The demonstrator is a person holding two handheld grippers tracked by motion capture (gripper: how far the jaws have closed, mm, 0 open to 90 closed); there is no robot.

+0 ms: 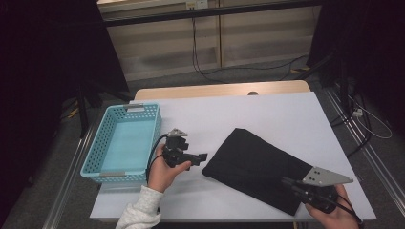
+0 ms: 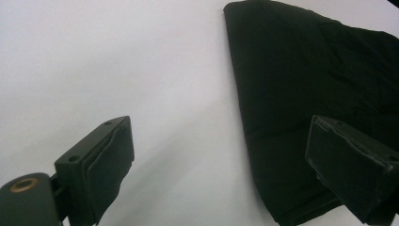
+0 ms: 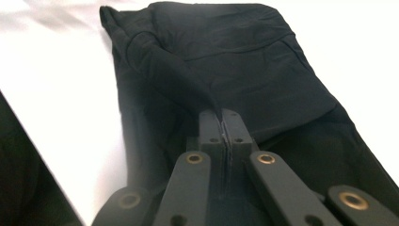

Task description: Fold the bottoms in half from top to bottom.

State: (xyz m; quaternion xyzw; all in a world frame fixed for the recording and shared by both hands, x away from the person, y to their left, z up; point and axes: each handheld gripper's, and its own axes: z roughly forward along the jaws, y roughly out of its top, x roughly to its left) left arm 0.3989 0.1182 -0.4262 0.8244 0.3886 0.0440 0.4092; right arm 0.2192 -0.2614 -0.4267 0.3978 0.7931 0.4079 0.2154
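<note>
A: What lies ahead of the left gripper (image 2: 221, 165)?
B: A black cloth (image 2: 320, 94), folded, on the white table (image 2: 117, 61), toward two o'clock.
A: And the fingers (image 2: 101, 165)?
B: Spread wide apart; the right one overlaps the cloth's edge, with bare table between them.

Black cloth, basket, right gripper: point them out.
black cloth (image 1: 253, 160), high view, middle of the fabric
basket (image 1: 91, 155), high view, left wall
right gripper (image 3: 221, 123), right gripper view, shut fingers pinching fabric

left gripper (image 1: 203, 157): black two-jaw tool, jaws wide apart, held level, pointing right
right gripper (image 3: 221, 123): black, jaws pressed together, pinching a fold of black cloth (image 3: 226, 61)
hands: both low, near front edge
</note>
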